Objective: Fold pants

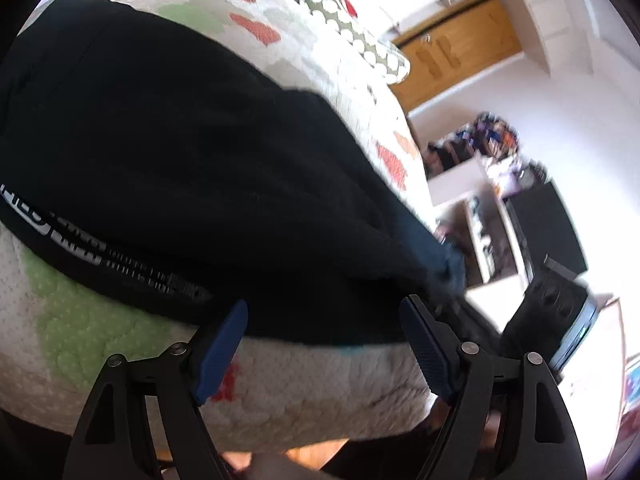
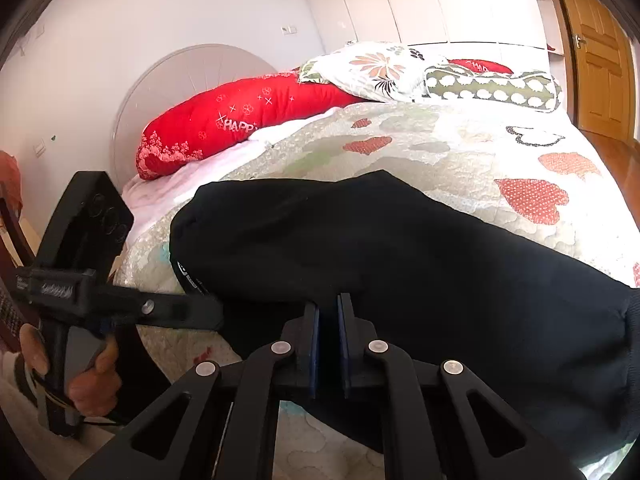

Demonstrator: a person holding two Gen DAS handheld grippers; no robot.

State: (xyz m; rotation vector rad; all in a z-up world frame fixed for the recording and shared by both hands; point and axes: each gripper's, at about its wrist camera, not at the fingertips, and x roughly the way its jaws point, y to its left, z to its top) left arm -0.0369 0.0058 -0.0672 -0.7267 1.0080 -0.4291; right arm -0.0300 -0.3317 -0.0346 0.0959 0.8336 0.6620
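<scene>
Black pants (image 2: 400,264) lie on the bed (image 2: 460,152), soft, limp, light; best taken at hem or waistband edge. Right claw (image 2: 328,320) at 6 o'clock clamped on pants edge. Left claw (image 1: 324,320) apart, empty.

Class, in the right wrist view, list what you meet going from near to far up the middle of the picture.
right gripper → black pants → quilt → floral pillow → white wardrobe

The pants (image 2: 400,264) run off the right edge; white lettering (image 1: 100,252) on them blurs unreadably.
</scene>
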